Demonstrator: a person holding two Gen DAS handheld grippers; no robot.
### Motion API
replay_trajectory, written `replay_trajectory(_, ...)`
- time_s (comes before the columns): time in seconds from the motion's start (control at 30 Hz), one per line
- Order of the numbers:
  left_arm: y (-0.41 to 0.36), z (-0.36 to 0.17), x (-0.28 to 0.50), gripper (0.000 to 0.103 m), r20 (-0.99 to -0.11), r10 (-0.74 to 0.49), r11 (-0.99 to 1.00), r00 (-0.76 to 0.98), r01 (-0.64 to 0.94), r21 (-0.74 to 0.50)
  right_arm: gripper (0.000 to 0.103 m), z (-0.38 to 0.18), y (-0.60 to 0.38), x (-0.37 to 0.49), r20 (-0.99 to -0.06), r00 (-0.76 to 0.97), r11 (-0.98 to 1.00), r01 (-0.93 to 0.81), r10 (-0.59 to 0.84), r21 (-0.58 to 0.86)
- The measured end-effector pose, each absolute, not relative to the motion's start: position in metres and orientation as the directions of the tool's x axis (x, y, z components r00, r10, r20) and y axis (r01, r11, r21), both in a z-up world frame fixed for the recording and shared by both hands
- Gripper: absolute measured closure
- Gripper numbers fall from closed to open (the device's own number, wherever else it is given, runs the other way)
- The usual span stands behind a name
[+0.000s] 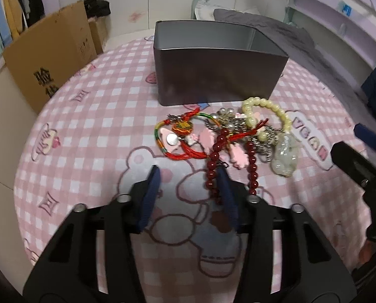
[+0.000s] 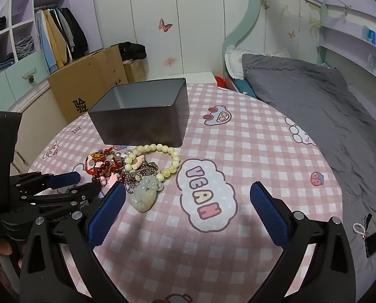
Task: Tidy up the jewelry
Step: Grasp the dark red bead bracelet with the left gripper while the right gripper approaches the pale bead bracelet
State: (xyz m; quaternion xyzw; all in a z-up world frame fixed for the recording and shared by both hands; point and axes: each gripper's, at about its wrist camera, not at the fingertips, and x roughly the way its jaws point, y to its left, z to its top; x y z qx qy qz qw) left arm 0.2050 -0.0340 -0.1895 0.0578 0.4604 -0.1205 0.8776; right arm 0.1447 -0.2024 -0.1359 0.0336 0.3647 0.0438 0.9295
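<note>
A pile of jewelry lies on the pink checked cloth in front of an open grey metal box. It holds a dark red bead bracelet, a red cord bracelet with a charm, a pale green bead bracelet, a jade pendant on a metal chain, and pink clips. My left gripper is open and empty, its right finger touching the red beads; it also shows in the right wrist view. My right gripper is open and empty, right of the pendant.
A cardboard box stands left beyond the table edge. A grey bed lies at the right, with a small dark item and pearl loop on it. A wardrobe with clothes is far left.
</note>
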Motion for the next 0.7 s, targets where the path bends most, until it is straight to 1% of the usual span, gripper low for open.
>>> replay_trajectory(0.03, -0.032, -0.189, 0.205, 0.085, -0.817, -0.161, 0.965, 0.554, 0.263, -0.012, 0.011, -0.136, -0.202, 0.146, -0.678, 0.727, 0.994, -0.061, 0.109, 0.094)
replay_trajectory(0.07, -0.03, -0.189, 0.206, 0.093, -0.815, -0.17, 0.965, 0.554, 0.261, -0.025, 0.015, -0.136, -0.201, 0.148, -0.682, 0.723, 0.993, -0.065, 0.113, 0.095)
replay_trajectory(0.1, -0.028, -0.189, 0.206, 0.094, -0.814, -0.179, 0.964, 0.553, 0.263, -0.034, 0.019, -0.137, -0.201, 0.15, -0.686, 0.717, 0.992, -0.07, 0.12, 0.1)
replay_trajectory(0.13, -0.027, -0.188, 0.207, 0.095, -0.811, -0.185, 0.963, 0.555, 0.266, -0.037, 0.021, -0.137, -0.202, 0.152, -0.69, 0.713, 0.991, -0.075, 0.128, 0.106)
replay_trajectory(0.2, -0.02, -0.184, 0.205, 0.095, -0.8, -0.211, 0.96, 0.561, 0.275, -0.061, 0.031, -0.138, -0.201, 0.155, -0.696, 0.703, 0.989, -0.09, 0.149, 0.121)
replay_trajectory(0.23, -0.017, -0.182, 0.204, 0.095, -0.795, -0.223, 0.959, 0.564, 0.275, -0.074, 0.033, -0.139, -0.201, 0.156, -0.699, 0.697, 0.987, -0.095, 0.158, 0.129)
replay_trajectory(0.3, -0.007, -0.173, 0.2, 0.095, -0.775, -0.261, 0.953, 0.575, 0.283, -0.112, 0.042, -0.141, -0.201, 0.162, -0.709, 0.681, 0.983, -0.11, 0.184, 0.15)
replay_trajectory(0.4, 0.008, -0.159, 0.194, 0.095, -0.743, -0.304, 0.945, 0.596, 0.287, -0.156, 0.047, -0.143, -0.202, 0.169, -0.719, 0.667, 0.98, -0.107, 0.194, 0.165)
replay_trajectory(0.5, 0.02, -0.146, 0.189, 0.095, -0.711, -0.35, 0.933, 0.61, 0.299, -0.203, 0.05, -0.142, -0.202, 0.17, -0.72, 0.663, 0.978, -0.108, 0.206, 0.181)
replay_trajectory(0.7, 0.034, -0.116, 0.176, 0.095, -0.636, -0.439, 0.898, 0.634, 0.343, -0.277, 0.05, -0.138, -0.198, 0.171, -0.716, 0.666, 0.977, -0.115, 0.211, 0.181)
